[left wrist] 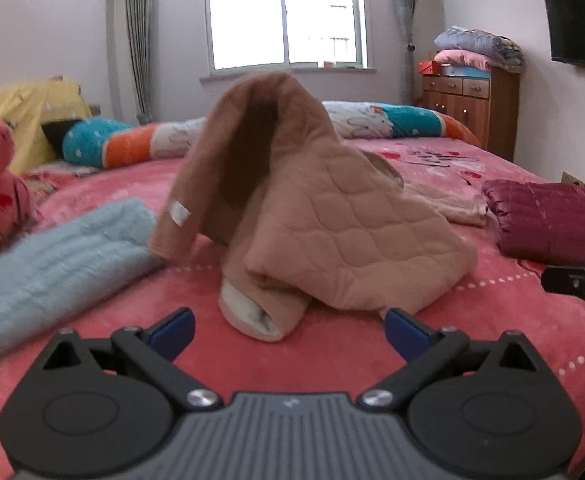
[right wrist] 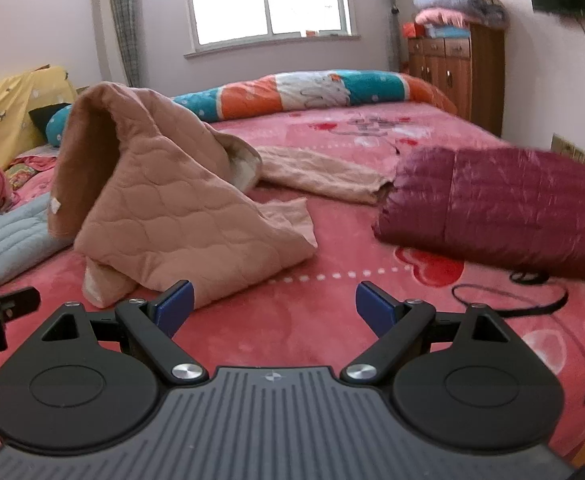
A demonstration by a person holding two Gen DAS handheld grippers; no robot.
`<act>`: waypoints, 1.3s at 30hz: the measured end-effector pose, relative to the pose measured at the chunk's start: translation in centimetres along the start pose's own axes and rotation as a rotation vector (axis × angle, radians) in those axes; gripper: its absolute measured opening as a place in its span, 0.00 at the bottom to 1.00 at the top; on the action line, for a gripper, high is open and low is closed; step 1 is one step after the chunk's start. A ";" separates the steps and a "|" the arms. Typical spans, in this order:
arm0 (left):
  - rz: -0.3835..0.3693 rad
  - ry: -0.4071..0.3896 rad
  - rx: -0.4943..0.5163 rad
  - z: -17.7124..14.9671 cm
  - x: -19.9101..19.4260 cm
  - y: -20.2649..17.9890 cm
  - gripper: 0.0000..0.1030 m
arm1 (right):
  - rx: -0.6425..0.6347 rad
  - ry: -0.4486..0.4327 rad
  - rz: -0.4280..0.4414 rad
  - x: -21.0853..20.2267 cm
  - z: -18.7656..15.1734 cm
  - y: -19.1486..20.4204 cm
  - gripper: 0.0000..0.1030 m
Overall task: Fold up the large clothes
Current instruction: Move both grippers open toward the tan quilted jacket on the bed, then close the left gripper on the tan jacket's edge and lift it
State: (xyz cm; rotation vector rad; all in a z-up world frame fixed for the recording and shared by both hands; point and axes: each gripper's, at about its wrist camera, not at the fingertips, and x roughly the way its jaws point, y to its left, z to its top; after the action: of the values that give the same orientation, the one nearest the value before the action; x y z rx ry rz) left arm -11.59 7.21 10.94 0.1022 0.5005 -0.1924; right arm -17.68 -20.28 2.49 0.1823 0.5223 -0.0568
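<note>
Garment (left wrist: 332, 216), quilted and tan, is standing heaped on the pink bedspread (left wrist: 492, 320); I am holding my left gripper (left wrist: 288, 330) and right gripper (right wrist: 274, 306) both spread wide, grasping nothing.

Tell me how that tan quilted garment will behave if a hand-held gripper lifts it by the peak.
The tan quilted garment is probably floppy: it drapes in soft folds on the bed. Its padded quilting suggests moderate weight. The loose sleeve would likely trail behind.

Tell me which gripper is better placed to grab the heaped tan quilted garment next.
Left, probably. The open left gripper faces the tan quilted garment head-on, its rolled sleeve between the fingers. The right gripper, also open, sees it off to its left.
</note>
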 end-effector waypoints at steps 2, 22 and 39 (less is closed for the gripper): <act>-0.007 0.002 -0.012 0.0 1.1 -0.1 0.97 | 0.022 0.019 -0.010 0.9 -0.1 -0.9 1.00; -0.131 0.115 0.060 -1.2 9.3 -10.6 0.95 | 0.276 0.047 -0.099 5.7 0.3 -7.4 1.00; -0.118 0.129 -0.325 -1.1 16.2 -8.1 0.93 | 0.405 0.078 -0.057 6.1 0.2 -10.3 1.00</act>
State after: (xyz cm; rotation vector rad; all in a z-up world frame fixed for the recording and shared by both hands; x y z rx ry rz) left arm 0.14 -3.10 1.76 -0.2335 0.6613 -0.2186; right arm -13.37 -30.49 -1.98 0.5673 0.5900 -0.2121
